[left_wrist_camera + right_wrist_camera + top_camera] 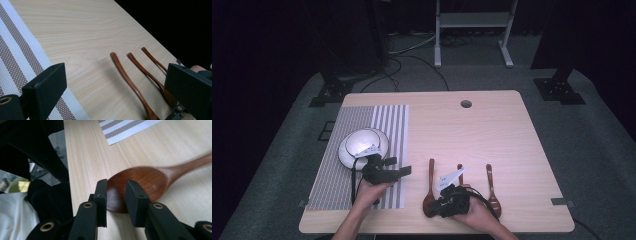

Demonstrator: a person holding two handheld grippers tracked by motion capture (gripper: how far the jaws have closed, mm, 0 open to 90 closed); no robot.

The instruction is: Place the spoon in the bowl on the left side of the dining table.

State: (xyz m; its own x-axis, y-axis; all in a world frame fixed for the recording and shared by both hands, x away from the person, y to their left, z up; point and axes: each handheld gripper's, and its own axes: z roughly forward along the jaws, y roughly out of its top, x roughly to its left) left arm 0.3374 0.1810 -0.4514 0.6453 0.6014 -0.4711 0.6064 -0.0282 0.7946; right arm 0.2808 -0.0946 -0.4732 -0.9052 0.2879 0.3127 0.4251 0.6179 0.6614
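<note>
Up close, right claw [116,195] astride spoon [147,178]

The work surface is a light wooden table [492,130] with a round cable hole [466,104] near its far edge. It stands on grey carpet [592,125]. Beyond it are a white metal frame [474,30], black stand bases [559,87] and loose cables [412,50]. The surroundings are dark.

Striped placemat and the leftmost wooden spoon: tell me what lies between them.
Nothing: in the left gripper view, bare table runs from the striped placemat to the leftmost wooden spoon. The high view shows the same gap.
</note>
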